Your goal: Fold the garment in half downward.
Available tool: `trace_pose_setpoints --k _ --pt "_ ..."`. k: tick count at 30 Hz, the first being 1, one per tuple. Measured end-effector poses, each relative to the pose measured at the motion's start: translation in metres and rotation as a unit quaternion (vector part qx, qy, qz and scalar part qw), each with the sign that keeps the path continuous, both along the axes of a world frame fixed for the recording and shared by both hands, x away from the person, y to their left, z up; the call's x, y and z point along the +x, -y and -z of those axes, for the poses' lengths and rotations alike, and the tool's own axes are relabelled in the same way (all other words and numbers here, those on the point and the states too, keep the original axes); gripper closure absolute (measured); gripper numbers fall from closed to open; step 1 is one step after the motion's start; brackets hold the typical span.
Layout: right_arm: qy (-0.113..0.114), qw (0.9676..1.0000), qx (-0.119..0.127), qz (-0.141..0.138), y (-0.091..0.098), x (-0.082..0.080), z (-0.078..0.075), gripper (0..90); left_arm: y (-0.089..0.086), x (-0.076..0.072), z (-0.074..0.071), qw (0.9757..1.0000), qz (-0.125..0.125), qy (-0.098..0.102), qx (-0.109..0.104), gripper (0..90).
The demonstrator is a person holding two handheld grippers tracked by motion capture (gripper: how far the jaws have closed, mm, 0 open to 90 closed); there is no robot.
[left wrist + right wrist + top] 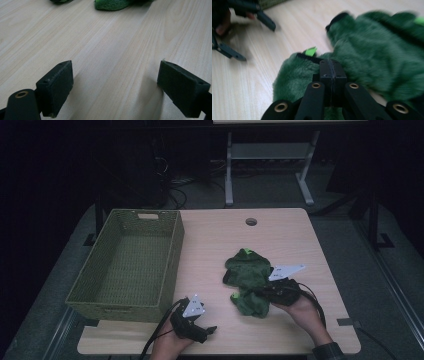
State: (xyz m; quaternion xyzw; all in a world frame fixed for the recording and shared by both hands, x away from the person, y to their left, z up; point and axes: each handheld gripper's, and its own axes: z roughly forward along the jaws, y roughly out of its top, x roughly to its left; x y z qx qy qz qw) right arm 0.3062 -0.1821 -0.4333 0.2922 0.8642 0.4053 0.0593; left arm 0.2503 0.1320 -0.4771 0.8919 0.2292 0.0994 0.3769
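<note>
The high view is dim and slightly grainy; the room beyond the desk (pixel 280 235) sinks into near black; the left gripper view is brighter and sharp, with soft shadows beneath the jaws on pale wood; the right gripper view is smeared by motion blur, softening the green plush (pixel 372 52) and the far gripper (pixel 239 22).

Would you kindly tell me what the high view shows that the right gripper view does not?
High view alone: the whole green basket, the table's cable hole, the floor and a stand behind, and the person's right hand.

Right gripper view alone: the right gripper's jaws pressed together, close up, over the fur.

Both: the green plush garment and the left gripper with open jaws.
</note>
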Motion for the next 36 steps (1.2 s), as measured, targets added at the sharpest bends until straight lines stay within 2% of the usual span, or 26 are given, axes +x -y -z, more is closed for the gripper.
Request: trace_pose_setpoints --k 9,11,16,21,25,26,29,31,36 --pt "-0.037 0.9987 -0.017 -0.029 -0.021 0.009 0.020 89.8 0.000 0.000 0.000 1.0000 -0.001 -0.002 -0.001 12.6" --pt "-0.048 0.9984 -0.015 -0.027 -0.023 0.010 0.023 89.9 0.000 0.000 0.000 1.0000 -0.001 -0.002 -0.001 12.6" --pt "-0.057 0.9980 -0.015 -0.022 -0.024 0.013 0.027 90.0 0.000 0.000 0.000 1.0000 -0.001 -0.002 -0.001 12.6" --pt "-0.046 0.9985 -0.023 -0.019 -0.024 0.009 0.021 89.1 0.000 0.000 0.000 1.0000 -0.001 -0.002 -0.001 12.5" --pt "-0.030 0.9994 -0.016 -0.011 -0.019 0.006 0.011 79.9 0.000 0.000 0.000 1.0000 -0.001 -0.002 -0.001 12.6" --pt "-0.030 0.9994 -0.016 -0.011 -0.019 0.006 0.011 79.9 0.000 0.000 0.000 1.0000 -0.001 -0.002 -0.001 12.6" --pt "-0.020 0.9998 -0.004 -0.003 -0.012 0.005 0.003 70.9 0.001 -0.001 0.000 1.0000 -0.007 -0.001 0.000 12.7" --pt "-0.013 0.9999 0.004 0.003 -0.008 0.004 0.001 66.7 0.002 -0.001 -0.001 1.0000 -0.008 -0.004 0.000 13.8" --pt "0.005 0.9997 0.002 0.023 -0.002 0.003 -0.005 60.2 0.008 0.003 -0.006 0.9998 -0.006 -0.016 0.001 14.3"
